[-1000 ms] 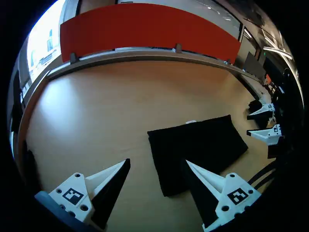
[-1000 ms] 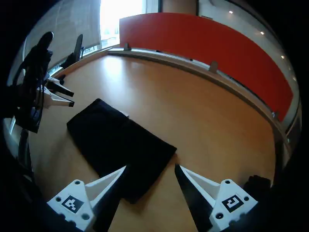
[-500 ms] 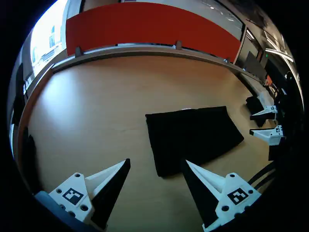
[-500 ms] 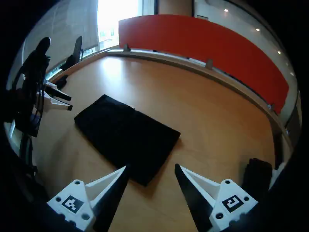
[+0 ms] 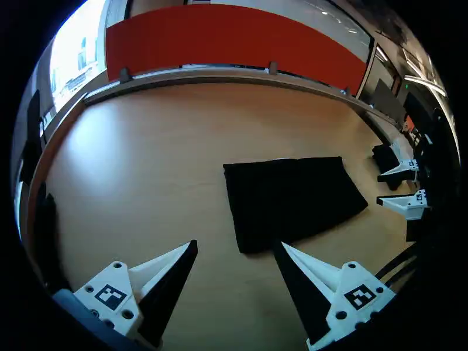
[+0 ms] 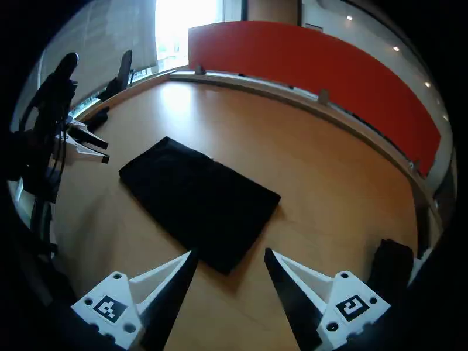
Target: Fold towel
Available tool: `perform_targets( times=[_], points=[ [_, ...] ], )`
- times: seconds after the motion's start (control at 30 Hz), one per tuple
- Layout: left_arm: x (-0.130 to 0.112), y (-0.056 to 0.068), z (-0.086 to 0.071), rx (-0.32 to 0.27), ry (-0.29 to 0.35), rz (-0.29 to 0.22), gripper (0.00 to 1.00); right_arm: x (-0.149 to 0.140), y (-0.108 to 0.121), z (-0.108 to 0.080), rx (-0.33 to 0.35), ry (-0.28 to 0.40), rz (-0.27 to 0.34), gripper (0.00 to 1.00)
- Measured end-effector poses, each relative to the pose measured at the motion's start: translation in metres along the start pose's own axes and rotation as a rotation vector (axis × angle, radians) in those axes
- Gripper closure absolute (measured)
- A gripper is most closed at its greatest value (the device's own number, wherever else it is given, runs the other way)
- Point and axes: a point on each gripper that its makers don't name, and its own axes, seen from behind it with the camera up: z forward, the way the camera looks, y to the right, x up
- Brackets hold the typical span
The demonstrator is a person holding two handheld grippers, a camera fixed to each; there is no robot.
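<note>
A black towel (image 5: 295,199) lies flat and folded into a rectangle on the wooden table (image 5: 158,158). In the left gripper view my left gripper (image 5: 234,248) hangs open above the table, short of the towel's near left corner, nothing between its fingers. The right gripper (image 5: 380,188) appears farther off at the towel's right end, open. In the right gripper view the towel (image 6: 199,199) lies ahead of my open right gripper (image 6: 229,260), whose fingertips stay short of its near edge. The left gripper (image 6: 102,151) shows at the far left, beside the towel's other end, held by a dark-sleeved arm.
A red partition (image 5: 234,41) runs along the table's far edge, with a bright window (image 6: 184,29) beside it. A small dark object (image 6: 391,263) lies on the table at the right, also seen as a dark object (image 5: 386,157) near the right gripper. Dark chairs (image 6: 120,70) stand at the left.
Both grippers have pulled back and up from the towel, which a second ago reached between their fingers. The towel itself stays flat on the table.
</note>
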Motion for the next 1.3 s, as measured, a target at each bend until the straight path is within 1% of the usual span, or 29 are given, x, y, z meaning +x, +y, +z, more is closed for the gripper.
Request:
perform_targets(
  times=[0.2, 0.53, 0.7, 0.83, 0.97, 1.1, 1.3],
  points=[
    [-0.006, -0.003, -0.009, 0.016, 0.005, -0.02, 0.04, -0.003, -0.004, 0.003, 0.021, -0.014, -0.035, 0.13],
    [-0.013, -0.008, -0.019, 0.036, 0.006, -0.037, 0.04, -0.01, -0.005, 0.009, 0.044, -0.041, -0.069, 0.14],
    [-0.017, -0.011, -0.024, 0.041, 0.007, -0.046, 0.04, -0.02, -0.008, 0.015, 0.072, -0.065, -0.096, 0.25],
    [-0.019, -0.012, -0.027, 0.041, 0.011, -0.052, 0.04, -0.026, -0.009, 0.02, 0.091, -0.079, -0.122, 0.28],
    [-0.021, -0.014, -0.029, 0.043, 0.011, -0.057, 0.05, -0.029, -0.007, 0.024, 0.098, -0.092, -0.146, 0.33],
    [-0.023, -0.016, -0.03, 0.047, 0.008, -0.062, 0.05, -0.034, -0.006, 0.028, 0.106, -0.11, -0.162, 0.4],
    [-0.025, -0.016, -0.03, 0.048, 0.006, -0.067, 0.04, -0.037, -0.004, 0.032, 0.111, -0.126, -0.167, 0.5]
  ],
)
